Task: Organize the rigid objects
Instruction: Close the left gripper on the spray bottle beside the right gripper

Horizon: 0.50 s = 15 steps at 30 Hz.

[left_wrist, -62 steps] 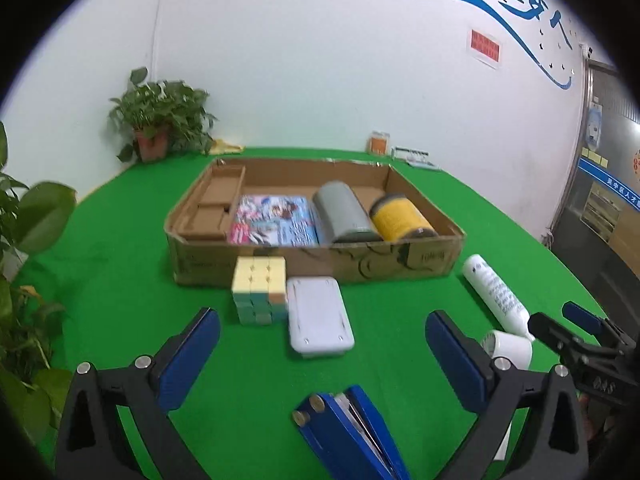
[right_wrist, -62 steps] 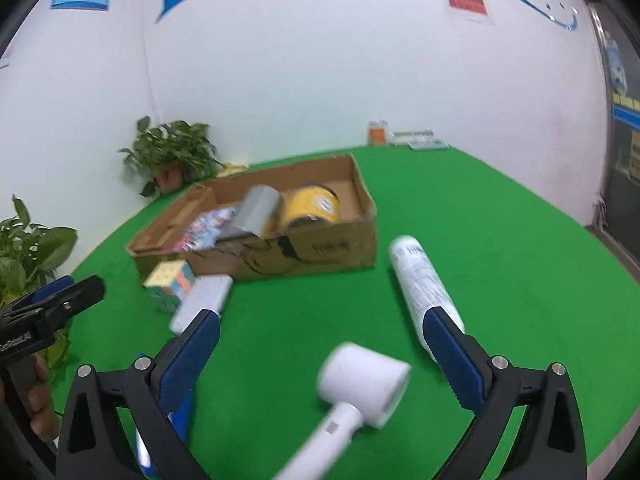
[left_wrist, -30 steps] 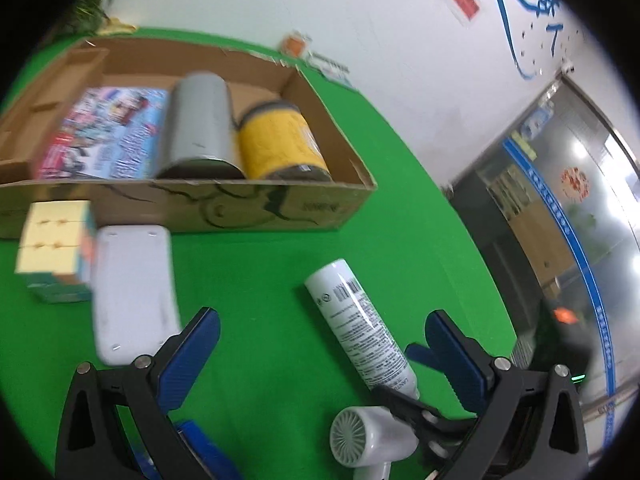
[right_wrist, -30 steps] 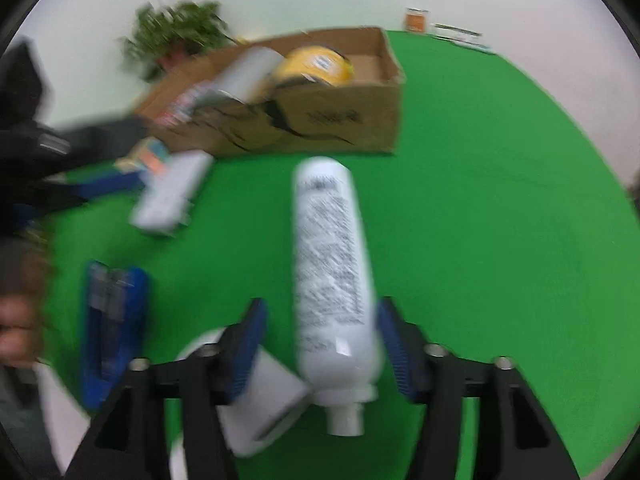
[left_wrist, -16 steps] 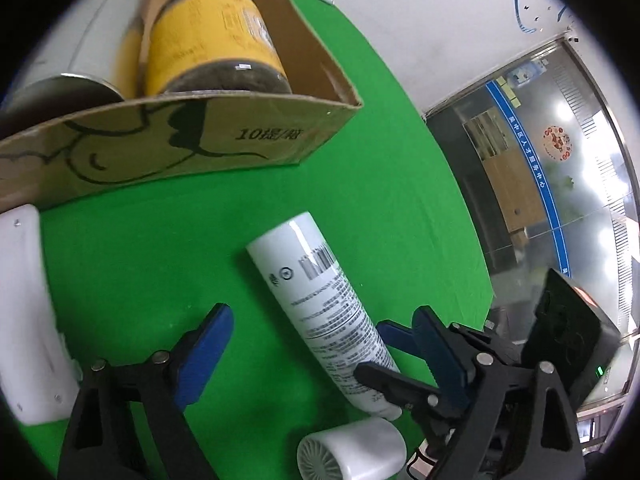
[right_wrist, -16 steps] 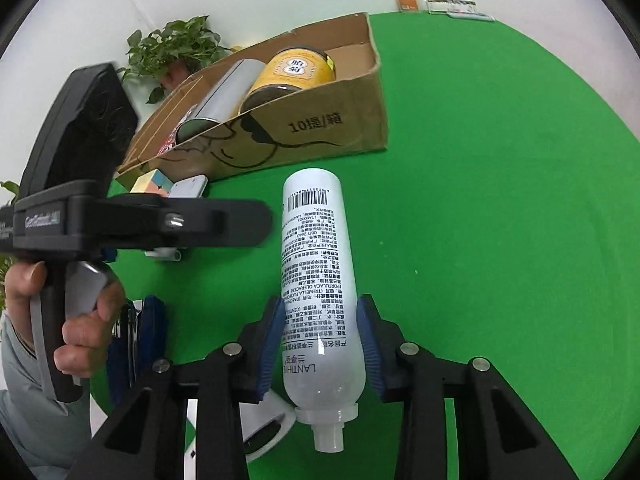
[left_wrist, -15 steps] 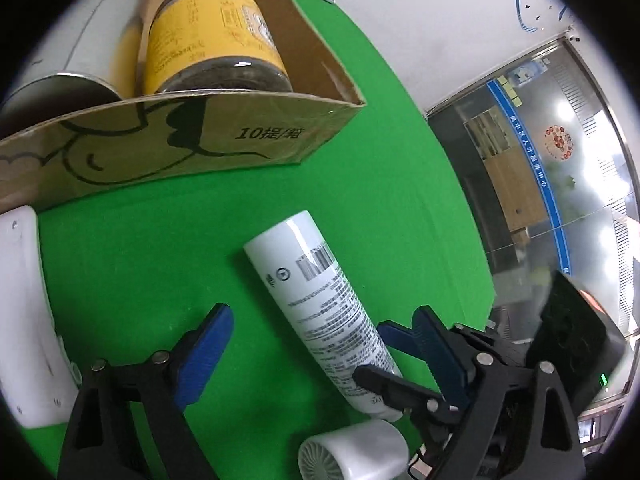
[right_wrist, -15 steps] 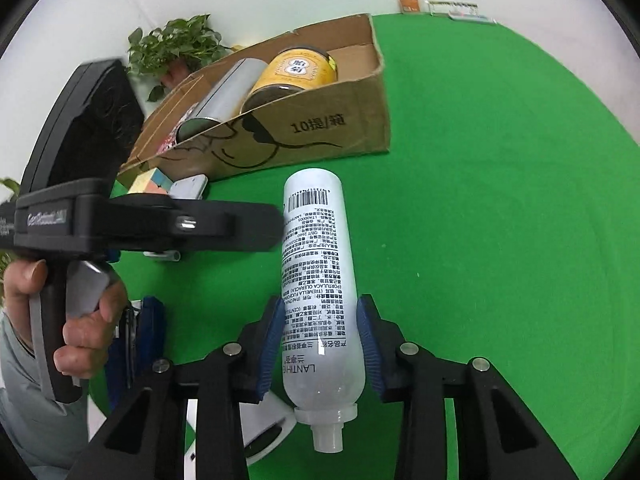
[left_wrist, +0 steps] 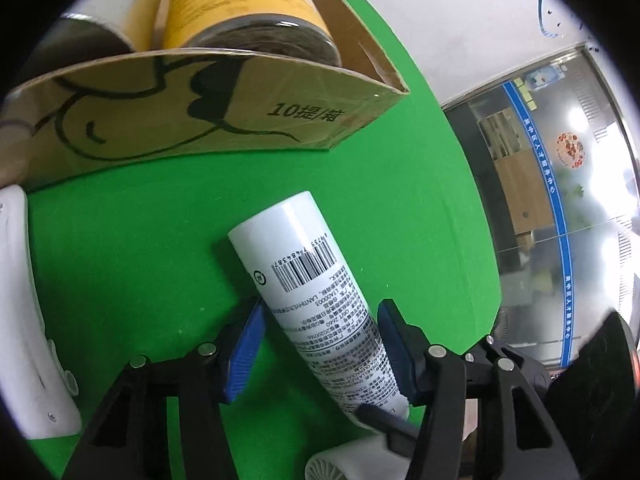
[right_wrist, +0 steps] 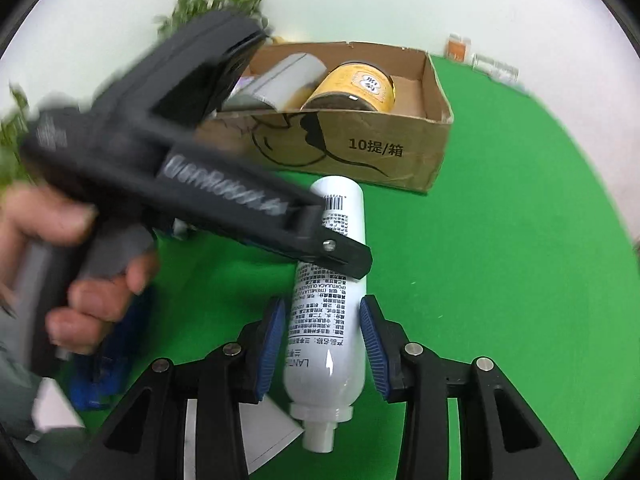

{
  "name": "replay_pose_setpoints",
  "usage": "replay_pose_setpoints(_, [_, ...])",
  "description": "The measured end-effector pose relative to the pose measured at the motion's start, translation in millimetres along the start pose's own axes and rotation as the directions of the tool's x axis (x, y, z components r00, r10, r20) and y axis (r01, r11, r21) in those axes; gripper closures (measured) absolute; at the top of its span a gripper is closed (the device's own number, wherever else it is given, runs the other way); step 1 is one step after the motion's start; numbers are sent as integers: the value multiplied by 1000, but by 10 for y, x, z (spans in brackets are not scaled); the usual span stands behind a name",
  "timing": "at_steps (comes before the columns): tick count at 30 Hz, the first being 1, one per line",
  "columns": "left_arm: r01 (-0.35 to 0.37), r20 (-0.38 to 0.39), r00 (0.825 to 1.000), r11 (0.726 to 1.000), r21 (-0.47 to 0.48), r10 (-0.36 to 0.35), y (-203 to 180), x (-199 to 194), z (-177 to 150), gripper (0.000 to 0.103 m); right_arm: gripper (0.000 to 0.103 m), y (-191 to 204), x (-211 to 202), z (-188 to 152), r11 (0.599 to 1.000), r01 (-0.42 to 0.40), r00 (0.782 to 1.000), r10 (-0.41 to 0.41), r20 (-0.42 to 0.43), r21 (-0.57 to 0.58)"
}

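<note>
Lying: white bottle (right_wrist: 328, 312) flat on the green worktop (right_wrist: 500, 280), just in front of the cardboard box (right_wrist: 360, 152), neck toward the near edge.
Right tongs (right_wrist: 323, 344): blue pads flank the bottle's lower body near the shoulder; jaws opening, narrow gaps showing on both sides.
Left tongs (left_wrist: 320, 344): jaws closing across the bottle's middle; its right pad meets the label, its left pad stands just clear.
Person's hand (right_wrist: 76, 280): wrapped round the left tool's handle.
Box: holds a yellow jar (right_wrist: 356, 88) and a grey cylinder (right_wrist: 280, 80), side by side.
Beside bottle's neck: white hair dryer (left_wrist: 352, 460).
Worktop's left side: white case (left_wrist: 24, 320).
</note>
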<state>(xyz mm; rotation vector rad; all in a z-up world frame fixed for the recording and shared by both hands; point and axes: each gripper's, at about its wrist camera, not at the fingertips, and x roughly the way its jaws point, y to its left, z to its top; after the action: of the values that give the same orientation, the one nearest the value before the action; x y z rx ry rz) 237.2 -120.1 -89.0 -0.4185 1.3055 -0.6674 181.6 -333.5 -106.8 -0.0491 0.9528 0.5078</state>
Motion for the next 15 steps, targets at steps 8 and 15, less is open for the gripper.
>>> replay_pose_setpoints(8, [1,23,1000,1000,7,-1,10,22,61,47,64,-135,114,19,996,-48,998,51,-39,71])
replay_pose_setpoints(15, [-34,78,996,999,34,31,-43,-173,16,52,66,44,50,54,998,-43,999,44,-27,48])
